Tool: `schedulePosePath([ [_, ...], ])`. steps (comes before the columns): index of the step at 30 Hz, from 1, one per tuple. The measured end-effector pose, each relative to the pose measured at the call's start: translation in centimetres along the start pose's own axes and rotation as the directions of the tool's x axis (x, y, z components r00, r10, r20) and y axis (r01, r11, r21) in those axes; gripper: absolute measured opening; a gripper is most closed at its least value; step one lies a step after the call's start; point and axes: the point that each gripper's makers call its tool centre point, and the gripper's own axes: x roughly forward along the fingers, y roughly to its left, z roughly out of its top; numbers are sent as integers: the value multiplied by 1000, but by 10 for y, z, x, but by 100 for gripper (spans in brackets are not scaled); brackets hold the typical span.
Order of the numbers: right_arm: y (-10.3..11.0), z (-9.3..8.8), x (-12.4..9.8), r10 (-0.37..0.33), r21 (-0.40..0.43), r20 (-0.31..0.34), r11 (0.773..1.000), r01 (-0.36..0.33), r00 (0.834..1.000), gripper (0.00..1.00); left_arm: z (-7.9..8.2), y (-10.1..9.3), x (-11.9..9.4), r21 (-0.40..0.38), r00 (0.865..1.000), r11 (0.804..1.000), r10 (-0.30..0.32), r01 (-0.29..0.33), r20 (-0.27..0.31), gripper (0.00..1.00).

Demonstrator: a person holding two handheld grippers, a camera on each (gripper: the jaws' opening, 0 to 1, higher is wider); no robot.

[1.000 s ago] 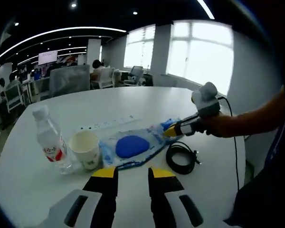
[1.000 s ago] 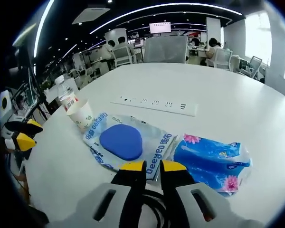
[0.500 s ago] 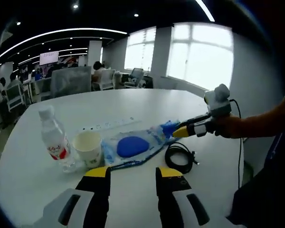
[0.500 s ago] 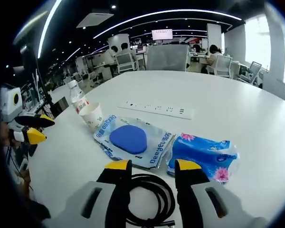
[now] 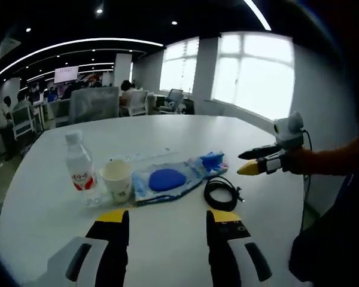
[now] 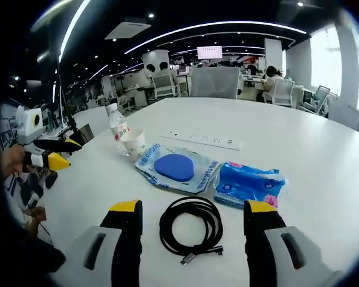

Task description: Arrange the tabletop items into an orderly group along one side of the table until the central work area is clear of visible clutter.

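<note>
the round white table (image 6: 323,179) carries a loose run of things near its middle, so by the look of it the tidying has hardly begun. largest is the white power strip (image 6: 203,140), lying flat just behind the rest. in front of it sits the clear pouch with a blue pad inside (image 6: 176,170), and just beside that the blue tissue pack (image 6: 249,184). the coiled black cable (image 6: 190,225) lies nearest the right gripper (image 6: 193,214), between its jaws in that view but not touched. the water bottle (image 5: 81,174) and paper cup (image 5: 118,180) stand upright, close together, at the far end of the row. both grippers are spread wide and hold nothing; the left gripper (image 5: 167,220) hangs short of the pouch. every item is left to be moved to one side.
</note>
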Motion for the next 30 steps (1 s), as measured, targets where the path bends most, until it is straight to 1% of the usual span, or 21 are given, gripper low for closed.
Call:
schedulePosePath([
  [3, 7, -9, -12, 11, 0, 10, 1000, -11, 1000, 73, -4, -5, -7, -8, 1000, 1000, -8, 8, 19, 56],
  [5, 11, -14, -21, 14, -7, 15, 1000, -14, 1000, 76, -9, -6, -13, -4, 1000, 1000, -11, 11, 14, 59],
  [8, 14, -20, -32, 14, -49, 21, 999, -13, 1000, 82, -16, -6, -19, 13, 1000, 1000, -13, 13, 7, 62],
  [9, 14, -21, -33, 14, -52, 22, 999, -13, 1000, 84, -18, -7, -21, 15, 1000, 1000, -14, 14, 7, 64],
  [11, 16, -24, -44, 18, -65, 40, 998, -16, 999, 87, -18, -12, -26, 21, 1000, 1000, -20, 20, 17, 68],
  [13, 18, -24, -50, 19, -63, 49, 998, -16, 999, 89, -18, -16, -28, 22, 1000, 999, -25, 24, 19, 71],
  [16, 17, -30, -64, 11, -48, 56, 999, -9, 998, 93, -17, -23, -37, 43, 999, 999, -28, 26, 29, 77],
  [20, 15, -33, -78, -5, -15, 72, 1000, 6, 997, 98, -17, -23, -48, 41, 999, 999, -26, 24, 37, 81],
  [21, 16, -33, -81, -6, -14, 72, 1000, 7, 997, 99, -18, -21, -50, 42, 999, 999, -22, 21, 39, 82],
  [23, 15, -35, -87, -14, -19, 77, 1000, 16, 997, 99, -19, -19, -54, 44, 999, 999, -17, 15, 40, 83],
  [25, 14, -36, -93, -17, -14, 85, 1000, 18, 996, 99, -22, -15, -57, 39, 999, 999, -21, 20, 35, 83],
  [30, 8, -41, -104, -24, -8, 79, 1000, 25, 997, 100, -32, -16, -67, 65, 999, 997, -36, 36, 0, 86],
])
